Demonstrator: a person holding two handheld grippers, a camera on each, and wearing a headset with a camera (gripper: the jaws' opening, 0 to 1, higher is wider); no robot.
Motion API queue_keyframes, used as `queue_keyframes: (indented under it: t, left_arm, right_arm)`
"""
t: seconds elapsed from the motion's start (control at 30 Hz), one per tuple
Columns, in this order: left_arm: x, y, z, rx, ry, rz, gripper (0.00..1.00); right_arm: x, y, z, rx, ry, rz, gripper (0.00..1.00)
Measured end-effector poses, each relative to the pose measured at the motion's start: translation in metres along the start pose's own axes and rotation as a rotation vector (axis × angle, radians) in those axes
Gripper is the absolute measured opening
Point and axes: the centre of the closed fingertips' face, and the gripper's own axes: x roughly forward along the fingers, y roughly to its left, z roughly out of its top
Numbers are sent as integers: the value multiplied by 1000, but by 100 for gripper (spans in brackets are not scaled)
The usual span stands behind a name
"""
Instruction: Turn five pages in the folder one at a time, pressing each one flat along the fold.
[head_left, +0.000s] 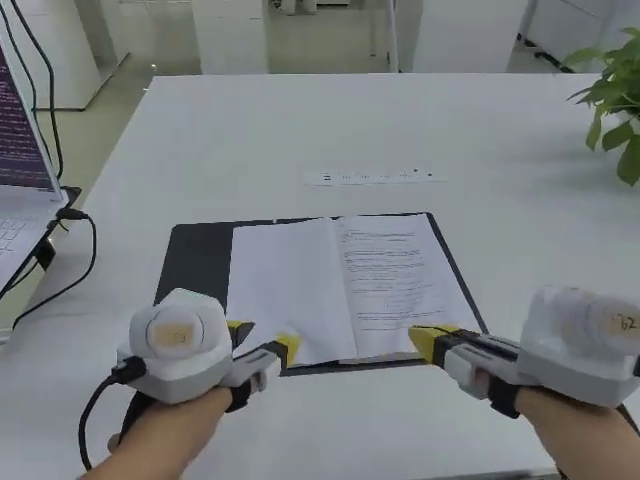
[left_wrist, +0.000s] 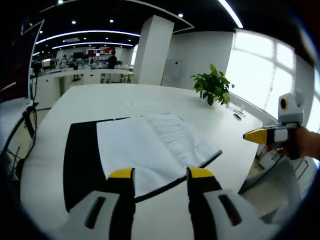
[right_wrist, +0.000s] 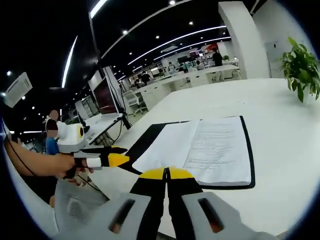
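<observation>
Although impossible to count turns from here, looks like at least one done: folder (head_left: 195, 260) lying open near the front of the table (head_left: 300, 120), blank sheet (head_left: 280, 280) flat on its left half, printed page (head_left: 395, 270) flat on the right, nothing lifted. Grips nothing with the left hand-held gripper (head_left: 265, 338), jaws apart, nor the right hand-held gripper (head_left: 430, 336), jaws closed together, both hovering just beside the near edge. Leaves pinching the next page

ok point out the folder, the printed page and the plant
folder (head_left: 195, 262), head view, bare black cover left of the pages
printed page (head_left: 395, 280), head view, middle of the right-hand sheet
plant (head_left: 608, 95), head view, leaves at the right edge
</observation>
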Motion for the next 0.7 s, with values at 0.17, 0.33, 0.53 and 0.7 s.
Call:
queue_keyframes:
  t: [0.17, 0.33, 0.53, 0.7]
  left_arm:
    - [-31, 3, 15, -15, -37, 47, 66]
    - [-54, 7, 17, 21, -47, 89, 74]
    - [-72, 18, 13, 34, -29, 146, 94]
    - [-85, 25, 10, 77, -14, 192, 99]
  right_arm:
    - [-29, -23, 17, -63, -92, -124, 0]
    - [-44, -40, 24, -38, -128, -194, 24]
    - [-50, -52, 24, -27, -141, -256, 62]
    - [-52, -60, 25, -1, -177, -267, 98]
